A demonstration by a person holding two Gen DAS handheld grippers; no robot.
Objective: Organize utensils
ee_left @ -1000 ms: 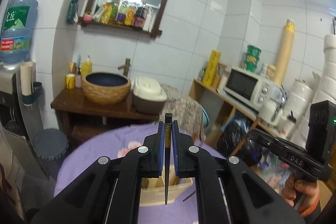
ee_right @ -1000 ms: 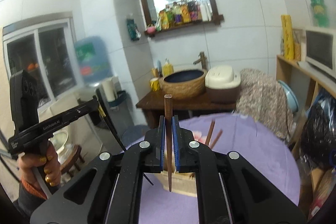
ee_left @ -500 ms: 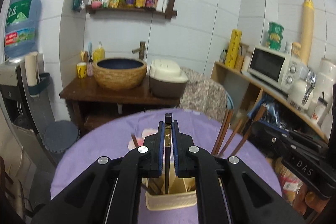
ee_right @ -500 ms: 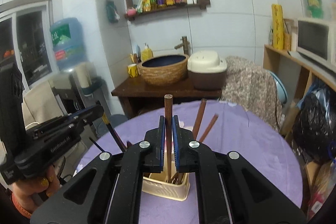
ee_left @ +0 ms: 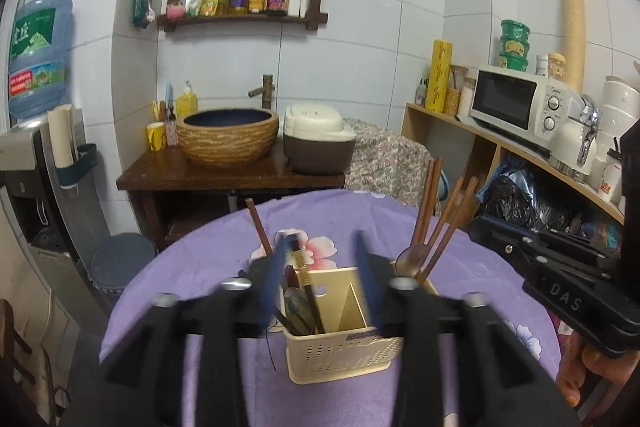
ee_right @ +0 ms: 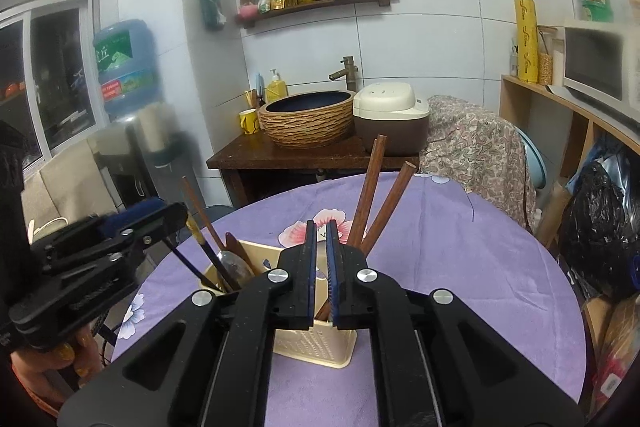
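Observation:
A cream utensil caddy stands on the purple round table. Brown chopsticks and a spoon lean in its right compartment. A dark chopstick and other utensils stand in its left compartment. My left gripper is open wide and empty, just in front of the caddy. My right gripper is slightly open and empty above the caddy, with brown chopsticks standing just behind its fingertips. The left gripper also shows in the right wrist view.
A wooden stand behind the table bears a woven basin and a rice cooker. A shelf with a microwave runs along the right. A water dispenser and a grey bin stand at the left.
Both grippers let go of their chopsticks, which now stand in the caddy. My left gripper opened wide. My right gripper opened a little. Both views came lower and closer to the caddy.

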